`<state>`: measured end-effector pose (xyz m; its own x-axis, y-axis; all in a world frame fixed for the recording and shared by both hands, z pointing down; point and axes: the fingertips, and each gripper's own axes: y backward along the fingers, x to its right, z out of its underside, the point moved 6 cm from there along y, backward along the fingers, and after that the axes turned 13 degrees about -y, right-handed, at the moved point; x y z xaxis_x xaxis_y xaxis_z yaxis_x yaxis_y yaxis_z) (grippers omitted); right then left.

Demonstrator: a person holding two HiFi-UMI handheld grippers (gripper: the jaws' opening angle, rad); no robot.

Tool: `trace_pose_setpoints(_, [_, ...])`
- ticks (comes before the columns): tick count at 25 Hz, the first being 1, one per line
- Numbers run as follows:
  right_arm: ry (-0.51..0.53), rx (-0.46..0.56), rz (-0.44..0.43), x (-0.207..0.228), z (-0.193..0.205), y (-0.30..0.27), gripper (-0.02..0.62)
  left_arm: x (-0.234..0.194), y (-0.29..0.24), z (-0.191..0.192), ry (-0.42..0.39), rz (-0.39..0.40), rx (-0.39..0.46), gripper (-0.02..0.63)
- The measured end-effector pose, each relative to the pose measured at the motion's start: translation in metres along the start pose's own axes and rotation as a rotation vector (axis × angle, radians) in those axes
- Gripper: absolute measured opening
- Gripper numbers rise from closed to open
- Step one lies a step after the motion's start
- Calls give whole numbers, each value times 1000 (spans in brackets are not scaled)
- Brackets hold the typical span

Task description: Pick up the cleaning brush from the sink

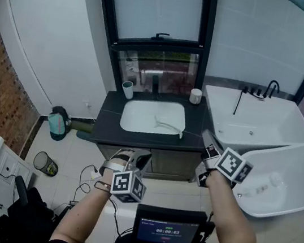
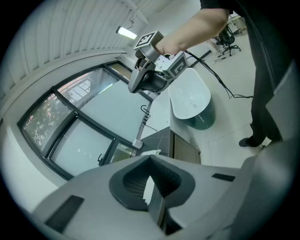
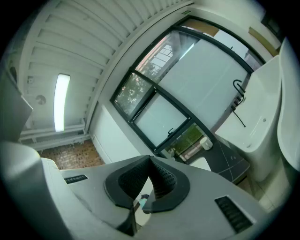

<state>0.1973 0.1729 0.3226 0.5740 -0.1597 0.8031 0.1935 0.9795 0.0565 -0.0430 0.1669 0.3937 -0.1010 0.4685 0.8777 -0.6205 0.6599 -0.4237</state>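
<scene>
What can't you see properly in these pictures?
- Head view: the pale curved cleaning brush in the white rectangular sink is too small to show its bristles.
- Left gripper view: the body of the grey left claw covers most of that sink.
- Head view: print on the dark screen is too small to read.

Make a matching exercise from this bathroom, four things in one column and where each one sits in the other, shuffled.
1 cleaning brush
2 waste bin
3 white jar
4 oval bathtub

A on the dark counter, back right
B on the floor, far right
C in the sink
D on the floor, left

Pairs: 1-C, 2-D, 3-A, 4-B
</scene>
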Motion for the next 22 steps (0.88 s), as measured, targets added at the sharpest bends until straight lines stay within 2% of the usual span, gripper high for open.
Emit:
trace_pose_setpoints(3, [54, -65, 9, 2, 19, -25, 9, 5, -3, 19, 17, 5, 16, 0])
trace_pose_setpoints(6, [80, -104, -11, 9, 26, -58, 9, -2, -16, 42, -24, -12, 7, 0])
trace_pose_setpoints(9, [100, -135, -8, 20, 27, -101, 9, -19, -42, 69, 24, 8, 5, 0])
trace_pose_setpoints(14, [159, -204, -33, 43, 4, -190, 9, -65, -111, 107, 46, 8, -40, 0])
trace_pose_setpoints(18, [155, -275, -55, 67, -14, -263, 9, -108, -164, 130, 108, 18, -69, 0])
trace_pose_setpoints(22, [196, -372, -70, 78, -12, -322, 9, -143, -199, 162, 181, 1, -79, 0])
